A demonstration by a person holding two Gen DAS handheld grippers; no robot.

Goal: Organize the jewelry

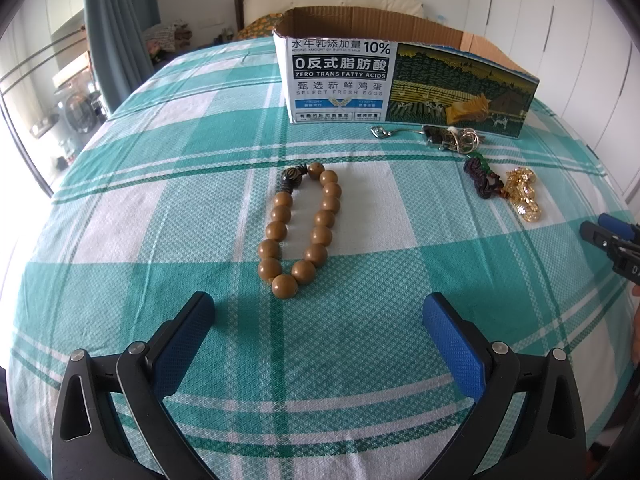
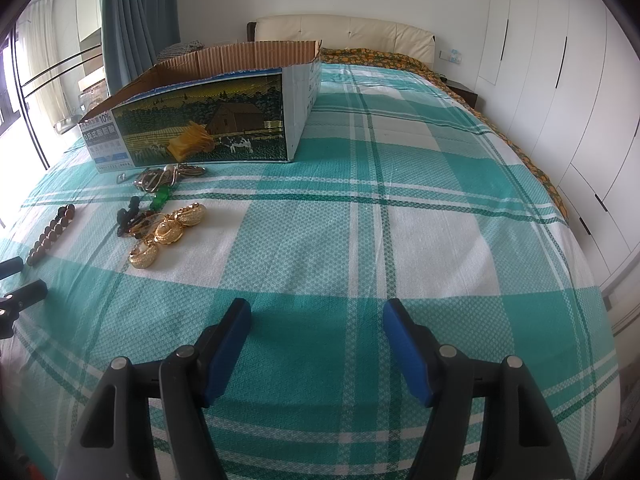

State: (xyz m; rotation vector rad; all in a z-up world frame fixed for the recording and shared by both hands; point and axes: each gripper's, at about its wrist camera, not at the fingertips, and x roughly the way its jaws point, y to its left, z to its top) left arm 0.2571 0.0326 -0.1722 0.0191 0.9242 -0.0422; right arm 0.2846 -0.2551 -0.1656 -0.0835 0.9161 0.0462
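A brown wooden bead bracelet (image 1: 302,229) lies on the checked bedspread just ahead of my left gripper (image 1: 318,314), which is open with nothing between its blue pads. To the right lie a dark cord piece with green beads (image 1: 482,178), gold jewelry (image 1: 524,196) and a silver metal tangle (image 1: 452,136) by the open cardboard box (image 1: 400,80). My right gripper (image 2: 316,318) is open over bare bedspread. The gold jewelry (image 2: 168,234), cord piece (image 2: 134,216), silver tangle (image 2: 164,176), bracelet (image 2: 52,234) and box (image 2: 208,120) lie to its front left.
The bed's teal and white checked cover (image 2: 400,220) stretches wide to the right. A headboard (image 2: 344,32) and patterned pillow stand behind the box. White wardrobe doors (image 2: 560,100) line the right side, a curtain (image 2: 136,16) the left. The right gripper shows at the left wrist view's edge (image 1: 612,244).
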